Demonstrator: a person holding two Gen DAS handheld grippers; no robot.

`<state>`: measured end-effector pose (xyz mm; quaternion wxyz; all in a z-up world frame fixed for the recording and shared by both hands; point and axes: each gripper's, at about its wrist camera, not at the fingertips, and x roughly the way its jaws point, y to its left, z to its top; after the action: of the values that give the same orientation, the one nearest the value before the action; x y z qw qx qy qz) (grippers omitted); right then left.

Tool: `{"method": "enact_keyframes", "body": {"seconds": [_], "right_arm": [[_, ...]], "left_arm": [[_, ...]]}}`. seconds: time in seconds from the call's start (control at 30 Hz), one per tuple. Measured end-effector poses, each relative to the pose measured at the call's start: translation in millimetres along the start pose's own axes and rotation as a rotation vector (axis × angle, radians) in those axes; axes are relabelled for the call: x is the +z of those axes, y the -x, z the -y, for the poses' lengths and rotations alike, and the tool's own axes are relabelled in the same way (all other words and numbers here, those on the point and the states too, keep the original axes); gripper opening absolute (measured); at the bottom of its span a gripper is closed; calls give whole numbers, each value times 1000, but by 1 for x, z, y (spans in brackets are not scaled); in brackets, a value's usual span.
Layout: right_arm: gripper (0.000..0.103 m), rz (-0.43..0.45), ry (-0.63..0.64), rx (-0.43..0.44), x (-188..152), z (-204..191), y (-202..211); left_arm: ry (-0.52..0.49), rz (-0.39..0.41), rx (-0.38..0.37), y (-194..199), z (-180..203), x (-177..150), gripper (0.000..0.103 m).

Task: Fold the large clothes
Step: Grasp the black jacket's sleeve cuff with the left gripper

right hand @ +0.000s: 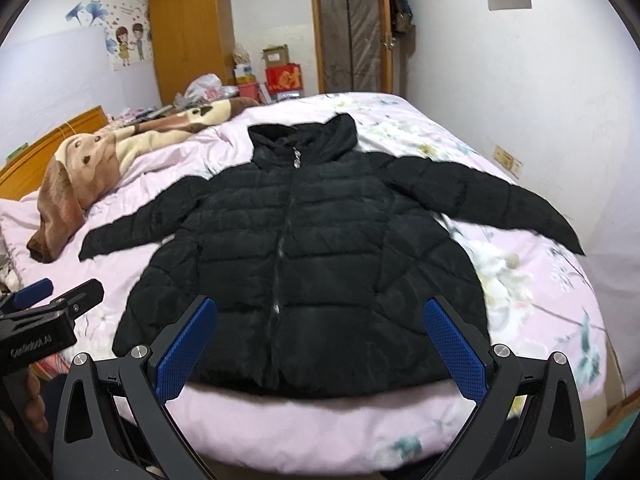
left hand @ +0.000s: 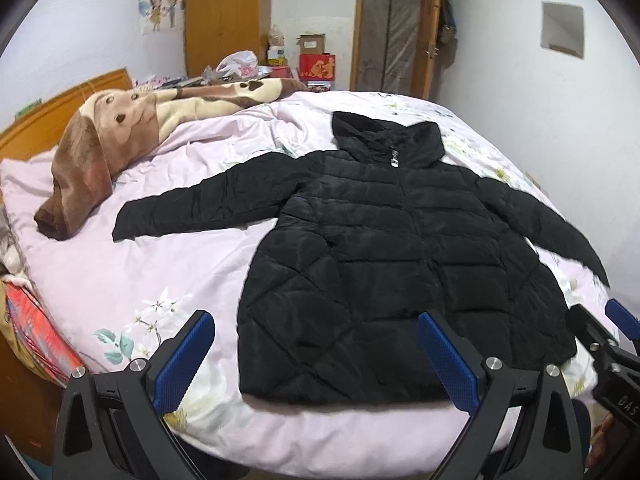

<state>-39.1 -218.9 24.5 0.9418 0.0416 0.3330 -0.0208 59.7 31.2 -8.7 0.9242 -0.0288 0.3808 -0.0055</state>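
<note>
A black quilted hooded jacket (left hand: 384, 248) (right hand: 308, 248) lies flat and zipped on the pink bed (left hand: 132, 276) (right hand: 320, 420), front up, both sleeves spread out sideways and the hood at the far end. My left gripper (left hand: 316, 356) hovers open above the hem's left part, nothing between its blue pads. My right gripper (right hand: 320, 344) hangs open over the hem's middle, also holding nothing. Each gripper shows at the edge of the other's view, the right gripper (left hand: 612, 336) at the right and the left gripper (right hand: 44, 300) at the left.
A brown and cream blanket (left hand: 120, 140) (right hand: 100, 164) is bunched at the bed's left by the wooden headboard (left hand: 60, 108). Behind the bed stand a wardrobe (left hand: 228, 12), boxes (left hand: 316, 64) and a doorway (left hand: 392, 28). A person's hand (right hand: 32, 400) shows low left.
</note>
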Motion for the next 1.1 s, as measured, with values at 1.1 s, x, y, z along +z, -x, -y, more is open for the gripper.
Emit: {"method": "enact_keyframes", "body": {"seconds": [1.1], "right_arm": [[103, -41, 267, 198, 84, -131, -211]], "left_arm": [[717, -208, 199, -292, -355, 99, 102]]}}
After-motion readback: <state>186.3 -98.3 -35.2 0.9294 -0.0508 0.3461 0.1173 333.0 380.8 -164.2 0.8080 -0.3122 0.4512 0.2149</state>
